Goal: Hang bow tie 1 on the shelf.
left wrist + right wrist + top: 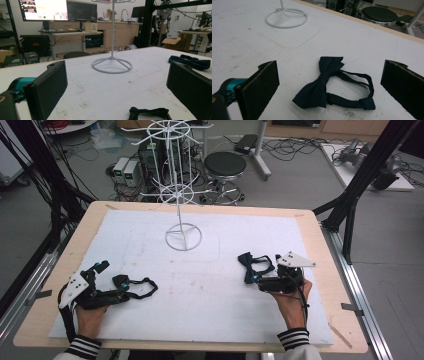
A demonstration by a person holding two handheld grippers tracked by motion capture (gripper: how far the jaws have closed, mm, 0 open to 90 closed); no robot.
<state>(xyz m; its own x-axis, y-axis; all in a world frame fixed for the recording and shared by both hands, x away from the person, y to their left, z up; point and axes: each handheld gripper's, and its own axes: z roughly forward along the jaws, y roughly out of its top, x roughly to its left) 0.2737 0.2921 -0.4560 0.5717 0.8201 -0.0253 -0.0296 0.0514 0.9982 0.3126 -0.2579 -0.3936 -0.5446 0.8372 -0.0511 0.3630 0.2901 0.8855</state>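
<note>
Two dark bow ties lie flat on the white mat. One bow tie sits just in front of my left gripper; in the left gripper view its strap shows low between the wide-apart jaws of that gripper. The other, a navy bow tie with its strap looped, lies between the spread jaws of my right gripper. From above, that tie is just ahead of the right gripper. Both grippers are open and hold nothing.
A white wire display rack stands on its ring base at the mat's far middle; the base is ahead of the left gripper. A black stool and cables sit on the floor beyond the table. The wooden table edge frames the mat.
</note>
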